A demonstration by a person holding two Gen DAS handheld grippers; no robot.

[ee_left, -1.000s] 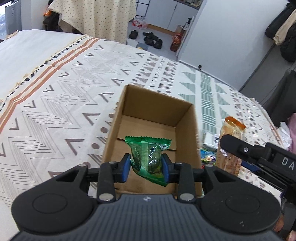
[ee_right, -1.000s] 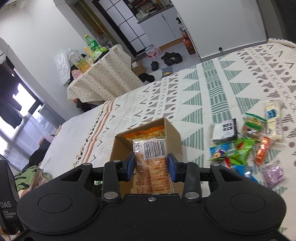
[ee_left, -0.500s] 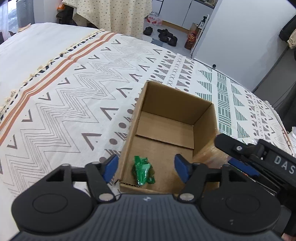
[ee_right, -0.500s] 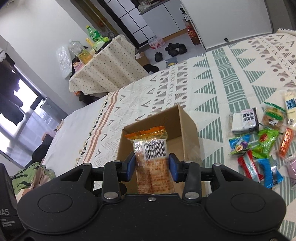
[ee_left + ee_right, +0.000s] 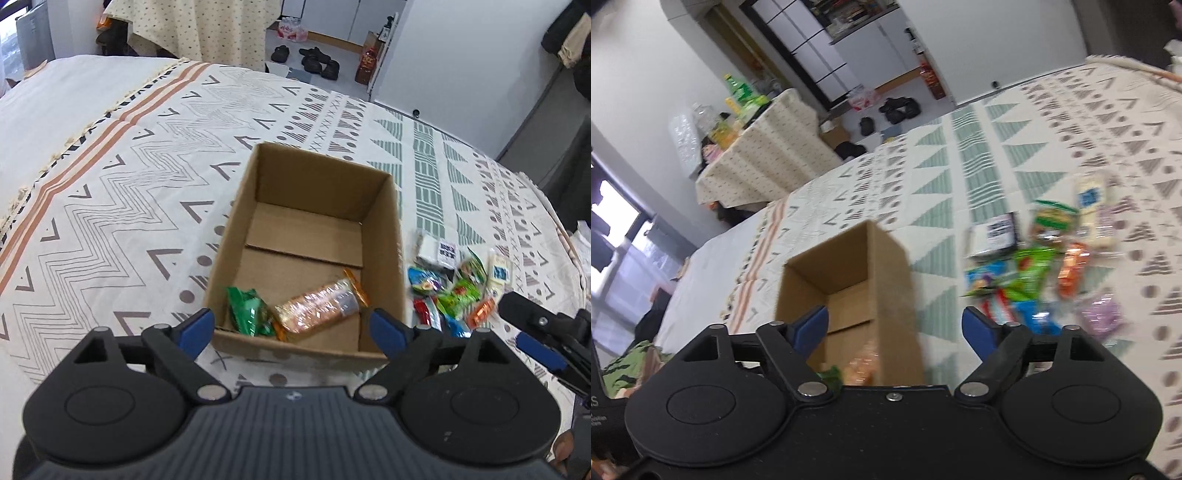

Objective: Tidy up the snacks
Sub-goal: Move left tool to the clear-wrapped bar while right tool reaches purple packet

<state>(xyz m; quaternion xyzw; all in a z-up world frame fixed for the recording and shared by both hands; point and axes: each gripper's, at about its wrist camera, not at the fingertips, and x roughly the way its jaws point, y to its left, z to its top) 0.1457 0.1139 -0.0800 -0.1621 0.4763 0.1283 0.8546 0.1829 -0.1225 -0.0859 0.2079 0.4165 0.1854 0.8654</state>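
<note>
An open cardboard box (image 5: 384,236) (image 5: 894,266) stands on the patterned bedspread. Inside it, near the front wall, lie a green snack packet (image 5: 247,312) and an orange cracker packet (image 5: 321,304). My left gripper (image 5: 291,328) hangs over the box's near edge, its jaws opening wide with nothing between the pads. My right gripper (image 5: 897,326) is above the box's right wall, jaws opening too, empty; its finger (image 5: 532,317) shows at the right of the left wrist view. A heap of loose snack packets (image 5: 454,284) (image 5: 1034,266) lies right of the box.
The bed (image 5: 110,192) runs on to the left and far side. Beyond its far edge are shoes on the floor (image 5: 314,61), a table under a dotted cloth (image 5: 757,158) with bottles, and white cabinets (image 5: 886,44).
Both grippers let go: the green packet dropped into the box first, then the orange cracker packet beside it. Both pairs of jaws spread wide and the right gripper swung toward the snack heap.
</note>
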